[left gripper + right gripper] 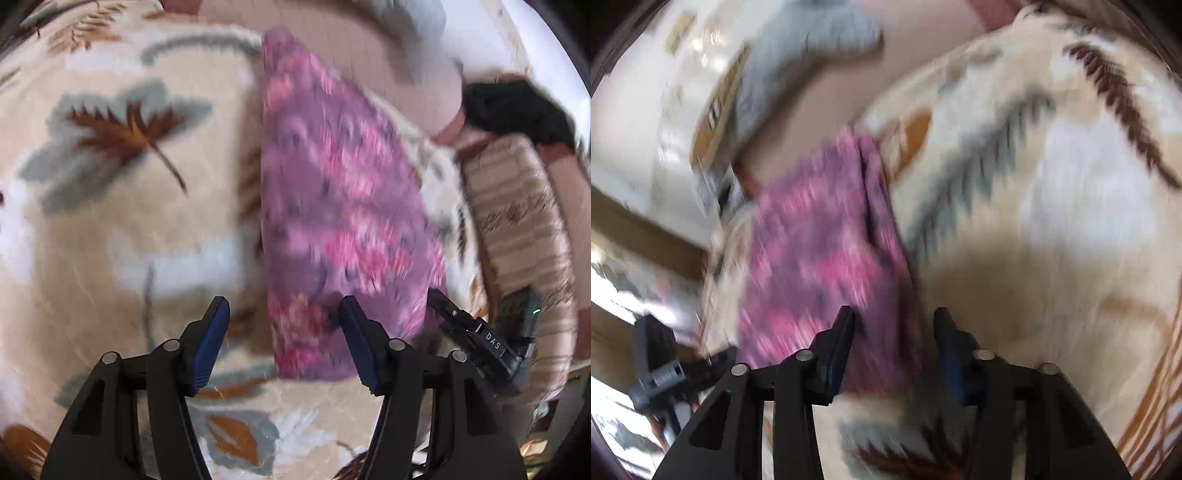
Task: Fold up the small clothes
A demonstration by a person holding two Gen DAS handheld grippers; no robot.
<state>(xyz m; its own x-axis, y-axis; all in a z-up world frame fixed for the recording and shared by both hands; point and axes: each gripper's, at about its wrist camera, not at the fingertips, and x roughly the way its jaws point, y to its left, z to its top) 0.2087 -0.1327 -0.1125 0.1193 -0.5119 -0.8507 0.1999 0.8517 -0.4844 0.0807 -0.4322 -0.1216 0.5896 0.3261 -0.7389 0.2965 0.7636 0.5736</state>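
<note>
Left wrist view, garment: a purple and pink floral cloth (pixel 340 206) lies on a beige leaf-patterned blanket (pixel 110 221), running from top centre to bottom centre.
Left wrist view, left gripper (pixel 284 343): fingers spread, nothing pinched.
Left wrist view, writing: "DAS" on the right gripper (pixel 480 336), lower right.
Right wrist view, garment: the cloth (pixel 820 251) is left of centre.
Right wrist view, right gripper (pixel 894 350): fingers stand apart, the cloth's edge between them; grip unclear through blur.
</note>
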